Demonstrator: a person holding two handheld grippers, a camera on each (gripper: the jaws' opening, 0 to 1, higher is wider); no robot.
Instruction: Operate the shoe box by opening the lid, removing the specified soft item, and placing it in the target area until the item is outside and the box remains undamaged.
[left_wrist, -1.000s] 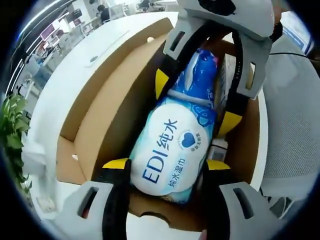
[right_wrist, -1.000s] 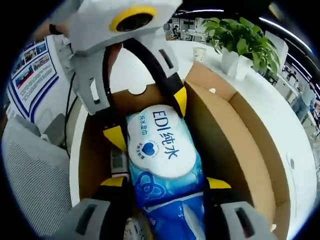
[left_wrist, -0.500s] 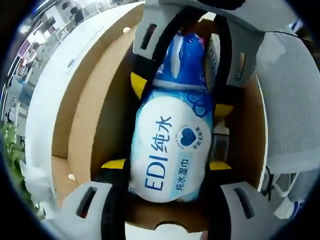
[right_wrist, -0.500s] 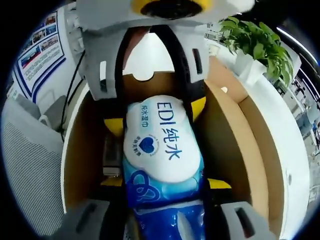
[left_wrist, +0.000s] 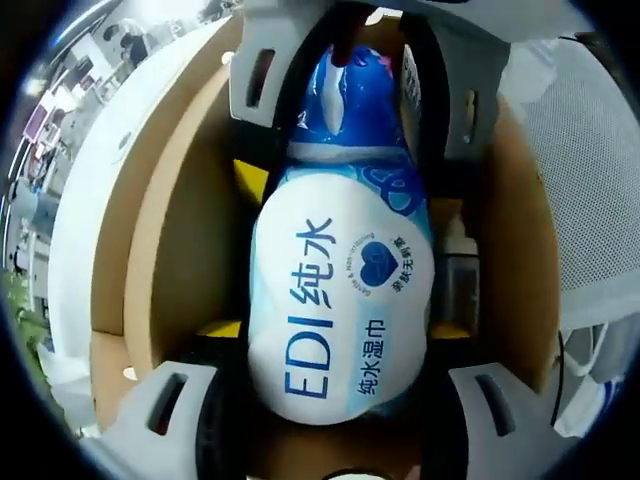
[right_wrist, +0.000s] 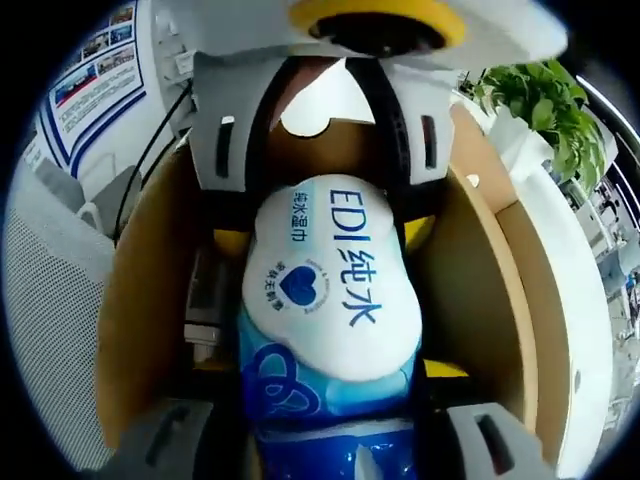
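Wipes pack (left_wrist: 340, 300) (gripped) in shoe box (left_wrist: 170, 210)

My left gripper (left_wrist: 335, 335) and right gripper (right_wrist: 325, 370) face each other, each with jaws clamped from opposite ends.

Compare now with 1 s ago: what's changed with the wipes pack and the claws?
The wet wipes pack fills more of both views and its bulge hides more of the claws' yellow tips, so it looks lifted toward the cameras. Left claw and right claw still straddle opposite ends. The shoe box stays open, looking undamaged.
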